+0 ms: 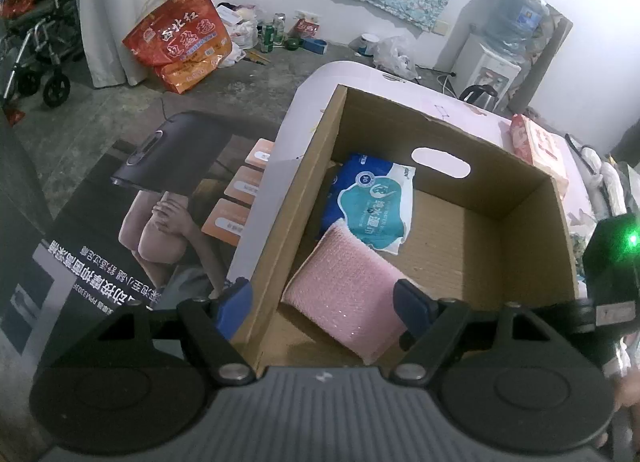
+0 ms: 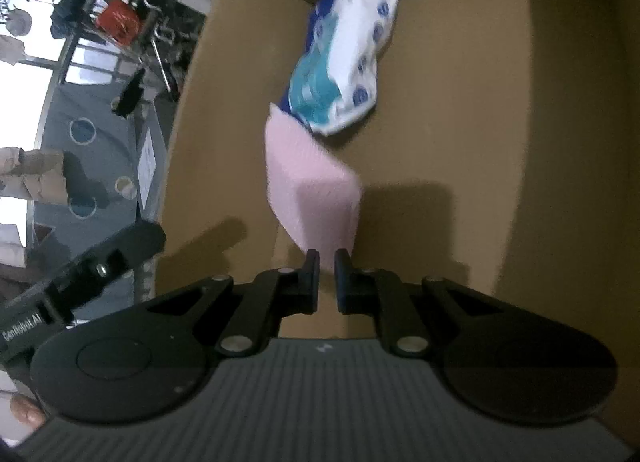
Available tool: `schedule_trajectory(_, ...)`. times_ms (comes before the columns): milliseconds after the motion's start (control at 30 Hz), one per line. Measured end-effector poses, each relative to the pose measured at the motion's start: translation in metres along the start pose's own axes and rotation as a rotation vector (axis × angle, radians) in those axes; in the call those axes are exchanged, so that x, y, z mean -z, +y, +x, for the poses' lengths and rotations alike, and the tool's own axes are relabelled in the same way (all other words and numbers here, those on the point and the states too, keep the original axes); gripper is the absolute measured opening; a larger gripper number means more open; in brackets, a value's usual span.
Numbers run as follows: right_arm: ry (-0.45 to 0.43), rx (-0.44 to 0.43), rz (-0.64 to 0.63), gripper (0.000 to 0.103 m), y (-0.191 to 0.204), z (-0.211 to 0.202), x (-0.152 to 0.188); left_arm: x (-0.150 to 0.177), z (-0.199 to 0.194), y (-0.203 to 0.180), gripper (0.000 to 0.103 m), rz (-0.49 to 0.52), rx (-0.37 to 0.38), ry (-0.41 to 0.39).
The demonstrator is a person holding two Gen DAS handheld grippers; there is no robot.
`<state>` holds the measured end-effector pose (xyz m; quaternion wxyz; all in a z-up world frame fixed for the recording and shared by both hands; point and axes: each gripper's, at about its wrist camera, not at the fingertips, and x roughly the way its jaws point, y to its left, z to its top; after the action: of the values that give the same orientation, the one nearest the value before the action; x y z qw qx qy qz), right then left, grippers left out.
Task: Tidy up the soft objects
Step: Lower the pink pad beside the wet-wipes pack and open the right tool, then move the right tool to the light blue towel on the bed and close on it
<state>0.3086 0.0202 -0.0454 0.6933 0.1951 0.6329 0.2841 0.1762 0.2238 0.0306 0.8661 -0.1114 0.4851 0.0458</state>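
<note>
Left gripper (image 1: 324, 304) gaping, empty, straddling cardboard box (image 1: 516, 218) wall. Right gripper (image 2: 327, 262) clenched; whether pink sponge (image 1: 348, 294) edge is pinched, we cannot tell. Sponge leans on wet-wipes pack (image 1: 372, 210) inside box. Risk — weak pinch, sponge slips. Pink tabletop (image 1: 292, 142), cluttered concrete floor (image 1: 240, 90).

Left gripper (image 1: 324, 304) with black linkage arms, silver pivot bolts, blue finger pads (image 1: 412, 308), ribbed grey body, right gripper (image 2: 327, 276) matching but with black fingers (image 2: 310, 276), round black discs flanking each grey body
</note>
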Motion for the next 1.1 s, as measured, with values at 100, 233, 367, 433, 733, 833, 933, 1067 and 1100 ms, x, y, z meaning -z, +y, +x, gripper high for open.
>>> schedule_trajectory(100,-0.02,0.038,-0.008,0.007,0.0,-0.001,-0.001,0.0,0.0,0.0,0.079,0.003,-0.002,0.001)
schedule_trajectory(233,-0.021,0.076,0.045,0.007,-0.009,0.009,-0.008,0.001,-0.001,0.0,0.079,0.003,-0.002,-0.001)
schedule_trajectory(367,-0.044,0.1,0.077,0.01,-0.012,0.017,-0.013,0.004,-0.006,0.003,0.08,0.003,-0.007,-0.015)
schedule_trajectory(433,-0.042,0.123,0.077,0.01,-0.012,0.021,-0.014,0.005,-0.006,0.004,0.08,0.001,-0.012,-0.017)
schedule_trajectory(733,-0.07,0.193,0.009,0.016,-0.001,0.009,-0.007,0.007,-0.013,0.004,0.08,-0.002,-0.01,-0.023)
schedule_trajectory(833,-0.12,0.136,-0.011,0.025,0.011,-0.013,0.0,0.009,-0.02,0.0,0.081,0.006,-0.005,-0.035)
schedule_trajectory(933,-0.19,0.054,-0.058,0.043,0.016,-0.053,0.018,0.013,-0.031,-0.009,0.084,0.025,0.01,-0.058)
schedule_trajectory(1067,-0.287,-0.055,-0.11,0.06,0.019,-0.11,0.054,0.02,-0.047,-0.032,0.086,0.084,0.044,-0.081)
schedule_trajectory(1100,-0.311,-0.079,-0.117,0.068,0.016,-0.126,0.066,0.022,-0.051,-0.039,0.086,0.102,0.056,-0.084)
